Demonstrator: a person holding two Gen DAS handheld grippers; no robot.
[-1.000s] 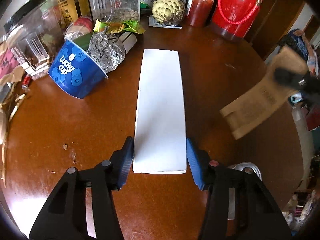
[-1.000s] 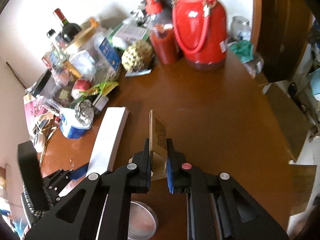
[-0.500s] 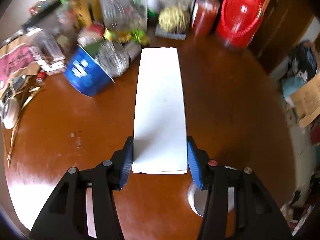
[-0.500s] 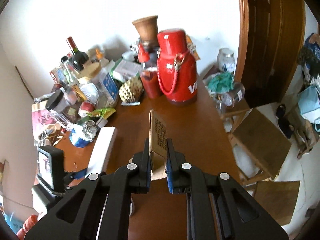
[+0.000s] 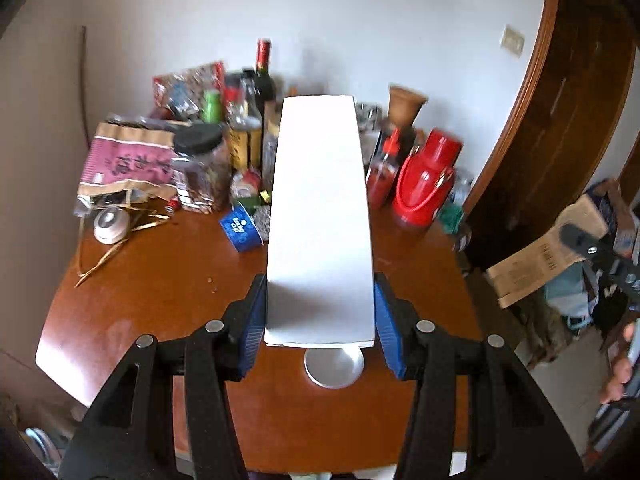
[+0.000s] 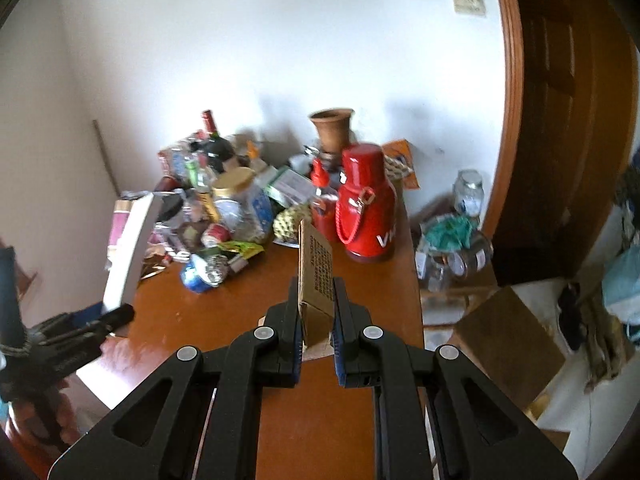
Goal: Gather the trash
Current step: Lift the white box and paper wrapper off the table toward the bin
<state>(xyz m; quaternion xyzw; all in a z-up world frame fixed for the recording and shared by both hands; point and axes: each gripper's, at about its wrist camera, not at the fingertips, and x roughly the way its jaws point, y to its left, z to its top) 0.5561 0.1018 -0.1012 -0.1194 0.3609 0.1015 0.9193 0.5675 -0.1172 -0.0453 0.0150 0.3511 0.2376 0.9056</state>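
Left wrist view: left gripper (image 5: 320, 320) clamps the near end of a long flat white cardboard box (image 5: 320, 216), blue pads (image 5: 252, 328) pressed on both sides, box lifted above the brown wooden desk (image 5: 160, 292) w/ its far end pointing to 12 o'clock. Round silver lid (image 5: 334, 366) lies on the desk just under the box's near end. Blue paper cup (image 5: 240, 232) lies tipped at 11 o'clock.

Right wrist view: right gripper (image 6: 316, 320) closed tight on a flattened brown cardboard carton (image 6: 316, 272), held on edge above the desk. Red thermos jug (image 6: 366, 216) stands at 12 o'clock.
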